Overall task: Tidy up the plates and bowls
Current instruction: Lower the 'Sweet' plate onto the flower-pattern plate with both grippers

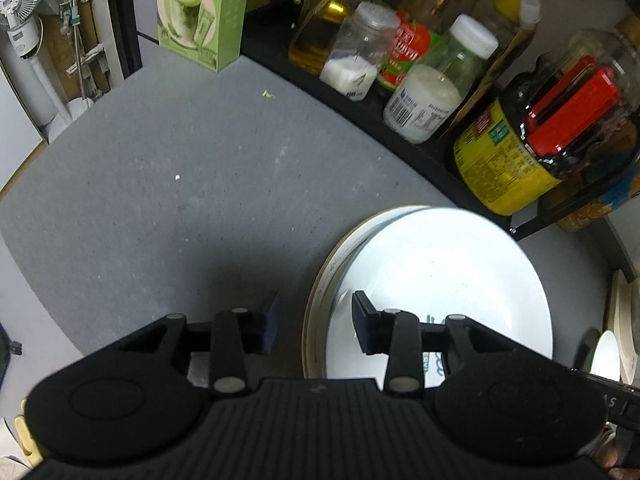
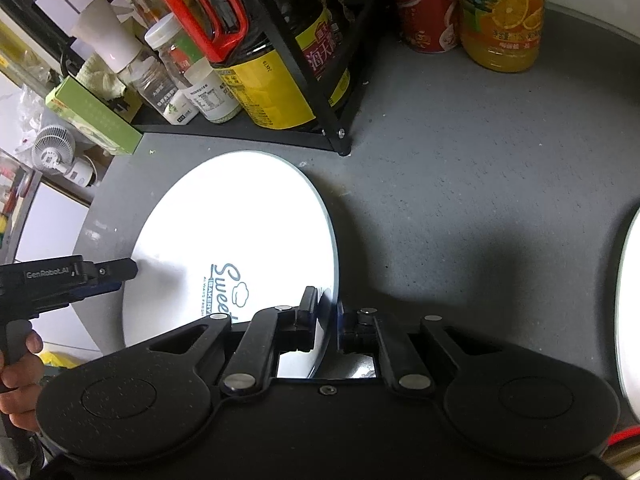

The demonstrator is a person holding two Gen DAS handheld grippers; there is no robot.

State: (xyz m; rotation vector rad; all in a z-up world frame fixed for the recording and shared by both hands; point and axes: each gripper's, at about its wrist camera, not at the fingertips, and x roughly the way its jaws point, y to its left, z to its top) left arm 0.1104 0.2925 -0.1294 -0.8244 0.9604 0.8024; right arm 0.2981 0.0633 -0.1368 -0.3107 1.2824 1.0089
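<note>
Grey desk (image 2: pixel 460 184), black rack (image 2: pixel 320 120) at back. Left of rack: left gripper (image 1: pixel 314 322), fingers apart, empty, astride plate (image 2: pixel 240 240) rim. Right gripper (image 2: pixel 326 322) fingers clamped on plate's right edge.

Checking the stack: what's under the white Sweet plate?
Under the white plate, the left wrist view shows the rim of a beige-edged plate peeking out on its left side. The rest of that plate, and anything below it, is covered.
</note>
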